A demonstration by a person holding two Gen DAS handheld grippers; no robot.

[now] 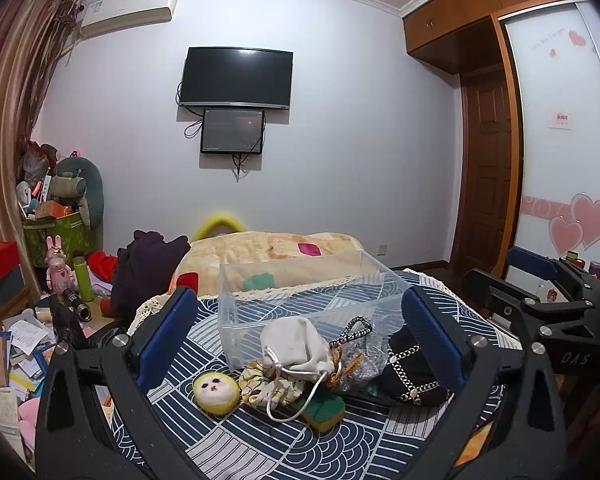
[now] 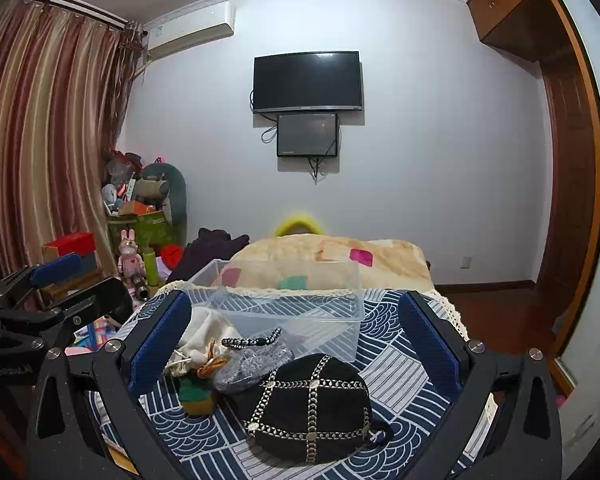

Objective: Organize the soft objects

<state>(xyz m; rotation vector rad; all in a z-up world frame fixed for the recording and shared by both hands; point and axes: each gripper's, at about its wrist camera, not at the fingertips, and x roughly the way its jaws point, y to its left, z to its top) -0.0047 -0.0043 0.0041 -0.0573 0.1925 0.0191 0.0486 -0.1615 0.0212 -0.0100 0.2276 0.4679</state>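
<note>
Soft items point(image 1: 300, 364) heaped on bed point(image 1: 260, 440) before clear bin point(image 1: 312, 300) — left claw point(image 1: 300, 340), right claw point(image 2: 296, 344) both spread apart, holding nothing.

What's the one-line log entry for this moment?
left hand-held gripper open | right hand-held gripper open | clear bin empty | soft items unsorted

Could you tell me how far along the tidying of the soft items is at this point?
Nothing is done: the clear plastic bin looks empty. Nothing is in hand: the left gripper and right gripper are open. The white drawstring pouch, black studded cap and yellow plush face lie outside.
</note>
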